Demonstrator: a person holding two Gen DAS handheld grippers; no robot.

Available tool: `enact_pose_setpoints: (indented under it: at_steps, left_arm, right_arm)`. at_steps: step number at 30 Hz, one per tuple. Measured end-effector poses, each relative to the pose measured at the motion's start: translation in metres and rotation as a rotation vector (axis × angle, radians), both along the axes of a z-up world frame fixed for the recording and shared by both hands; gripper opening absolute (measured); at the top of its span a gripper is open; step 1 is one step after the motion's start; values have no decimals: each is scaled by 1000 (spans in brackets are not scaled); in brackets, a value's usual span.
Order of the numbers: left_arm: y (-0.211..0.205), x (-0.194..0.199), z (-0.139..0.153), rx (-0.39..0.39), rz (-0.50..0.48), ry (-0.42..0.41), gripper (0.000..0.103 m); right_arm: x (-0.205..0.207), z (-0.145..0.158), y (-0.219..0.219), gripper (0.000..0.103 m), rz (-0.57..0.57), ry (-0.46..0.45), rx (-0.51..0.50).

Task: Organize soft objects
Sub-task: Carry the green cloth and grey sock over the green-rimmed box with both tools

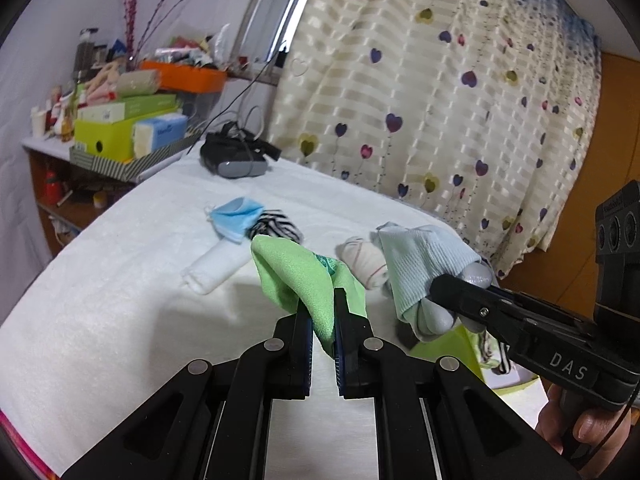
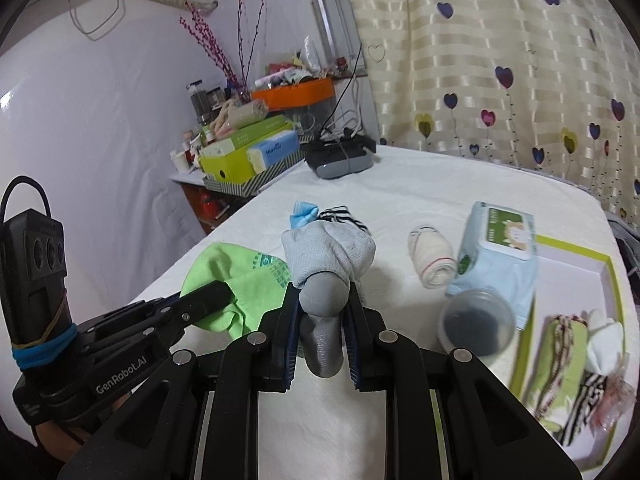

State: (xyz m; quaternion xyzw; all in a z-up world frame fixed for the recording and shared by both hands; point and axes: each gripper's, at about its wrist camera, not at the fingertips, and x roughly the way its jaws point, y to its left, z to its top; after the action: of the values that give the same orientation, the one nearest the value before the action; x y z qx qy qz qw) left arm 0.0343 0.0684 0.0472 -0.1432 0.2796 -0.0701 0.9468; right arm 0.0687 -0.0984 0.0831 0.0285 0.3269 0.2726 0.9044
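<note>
The blue-grey sock (image 2: 326, 256) sits at the centre of the right wrist view, bunched above the right gripper (image 2: 322, 316), whose jaws are clamped on its grey end; the sock's long axis runs straight out along the fingers, grey part low in the frame, pale blue cuff above. In the left wrist view the same sock (image 1: 424, 264) shows at centre right, held off the white bedcover (image 1: 120, 300). Just left of it there, the green sock (image 1: 296, 276) hangs from the left gripper (image 1: 322, 312), jaws closed on its fabric, the loose part folding up and to the left. Both socks are in the air, side by side, near each other but apart. The move ahead likely turns on the tray (image 2: 612, 280), a green-rimmed box at the lower right of the right wrist view that already holds rolled socks (image 2: 560, 360). It lies to the right of both grippers, so the right gripper is the nearer, and its sock would travel right and down past the wipes pack (image 2: 496, 252) and the clear cup (image 2: 476, 324). The green sock (image 2: 236, 280) has farther to go, across the other gripper's path. Loose on the cover remain a white roll (image 1: 216, 266), a face mask (image 1: 236, 218), a striped sock (image 1: 276, 228) and a cream roll (image 1: 364, 260).
</note>
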Motion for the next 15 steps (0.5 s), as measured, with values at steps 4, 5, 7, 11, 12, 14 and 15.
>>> enact_pose_setpoints:
  at_steps: [4, 5, 7, 11, 12, 14, 15]
  left_arm:
    - [-11, -4, 7, 9, -17, -15, 8]
    - [-15, -6, 9, 11, -22, -19, 8]
    - [-20, -9, 13, 16, -31, -26, 8]
    - [-30, -15, 19, 23, -52, -42, 8]
    - [-33, -15, 20, 25, -56, -44, 8]
    - [-38, -18, 23, 28, -67, -51, 8]
    - [-42, -20, 25, 29, -76, -55, 8]
  right_arm:
    - [-9, 6, -13, 21, -11, -18, 11]
    - [-12, 8, -16, 21, -14, -22, 15]
    - [-17, 10, -22, 21, -20, -30, 20]
    - [-28, 14, -35, 21, -37, -47, 29]
    - [-30, 15, -38, 21, -41, -52, 30]
    - [-35, 18, -44, 21, -54, -60, 36]
    - [-36, 19, -47, 21, -59, -63, 39]
